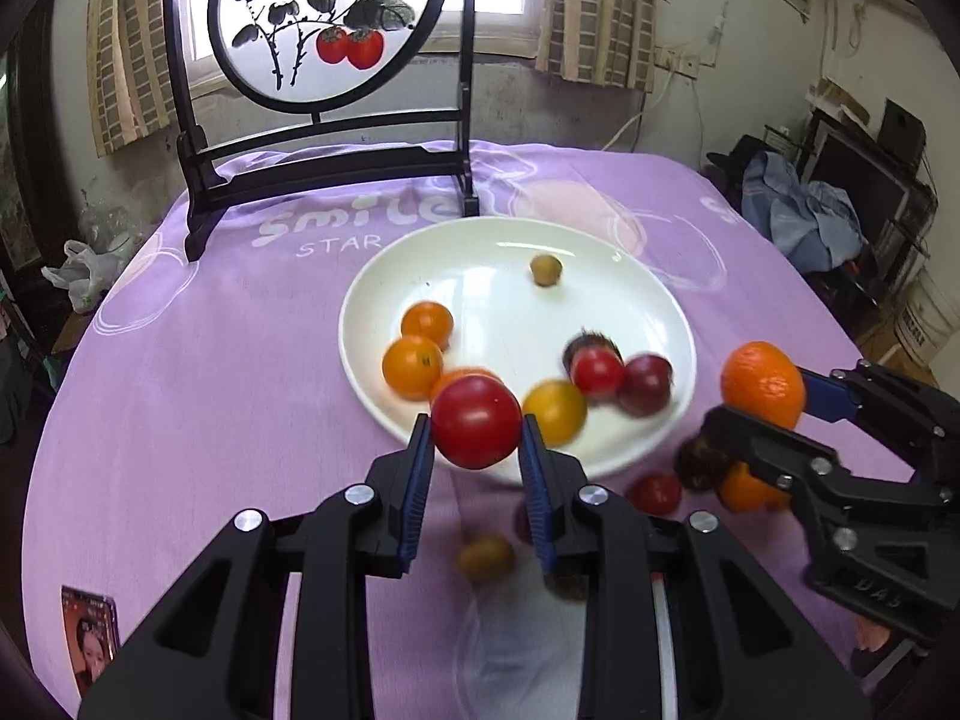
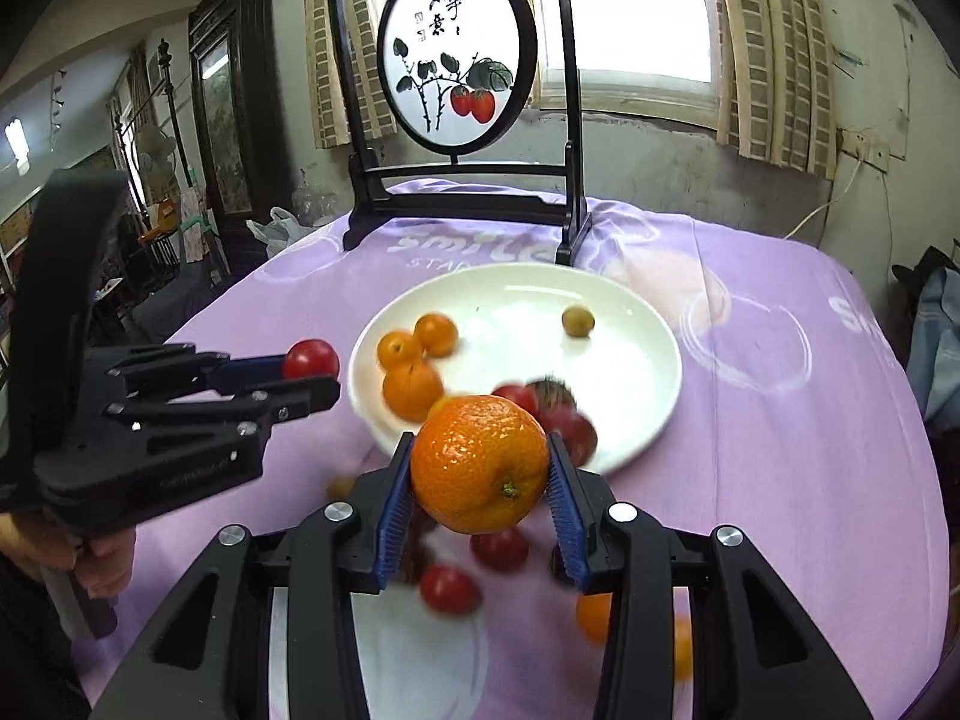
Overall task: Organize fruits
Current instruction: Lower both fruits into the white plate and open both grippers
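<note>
The round glossy red tomato (image 1: 476, 421) sits clamped between the blue pads of the left hand-held gripper (image 1: 476, 429), raised at the round white ceramic plate's (image 1: 480, 240) 6 o'clock rim, likely for dropping in. The dimpled orange mandarin (image 2: 479, 462) is pinched by the right hand-held gripper (image 2: 480, 471), also near that rim. The plate holds small orange, yellow and red fruits toward 7 and 5 o'clock and one olive-green fruit (image 1: 546, 270) near 1 o'clock. More fruits lie loose on the purple-clothed tabletop (image 1: 210, 360) beneath both grippers.
</note>
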### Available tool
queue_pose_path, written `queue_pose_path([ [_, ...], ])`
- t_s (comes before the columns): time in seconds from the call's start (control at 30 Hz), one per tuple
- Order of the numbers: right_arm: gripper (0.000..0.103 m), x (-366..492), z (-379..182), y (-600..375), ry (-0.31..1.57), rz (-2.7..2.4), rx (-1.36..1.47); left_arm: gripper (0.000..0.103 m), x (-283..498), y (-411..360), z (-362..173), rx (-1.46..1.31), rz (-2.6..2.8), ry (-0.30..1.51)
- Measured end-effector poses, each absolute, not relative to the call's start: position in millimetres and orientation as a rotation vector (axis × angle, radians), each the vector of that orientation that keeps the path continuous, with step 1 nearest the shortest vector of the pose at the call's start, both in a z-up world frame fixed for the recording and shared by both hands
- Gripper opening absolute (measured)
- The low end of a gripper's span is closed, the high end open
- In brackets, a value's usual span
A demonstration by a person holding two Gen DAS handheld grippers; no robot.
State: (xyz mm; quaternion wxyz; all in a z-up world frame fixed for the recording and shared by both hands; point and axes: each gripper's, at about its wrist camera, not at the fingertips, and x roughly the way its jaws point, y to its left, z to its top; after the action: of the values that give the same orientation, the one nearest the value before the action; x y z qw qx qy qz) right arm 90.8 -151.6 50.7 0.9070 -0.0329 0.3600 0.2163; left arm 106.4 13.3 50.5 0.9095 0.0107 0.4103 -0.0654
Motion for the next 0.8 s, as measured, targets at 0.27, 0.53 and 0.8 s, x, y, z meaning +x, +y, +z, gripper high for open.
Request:
queue_pose_path([
  [0.27,0.043,156,20,-138,0.811,0.367,-0.075,0.028,179,11,30,0.002,-0.081,0.911],
  [0.53,0.056,147,17,-154,0.814,0.358,-0.026,0.077,171,6,32,-0.007,-0.063,0.855],
  [0.8,0.057,93,23,-169,0.801,0.39,-0.039,0.082,122,4,37,0.005,-0.069,0.855],
])
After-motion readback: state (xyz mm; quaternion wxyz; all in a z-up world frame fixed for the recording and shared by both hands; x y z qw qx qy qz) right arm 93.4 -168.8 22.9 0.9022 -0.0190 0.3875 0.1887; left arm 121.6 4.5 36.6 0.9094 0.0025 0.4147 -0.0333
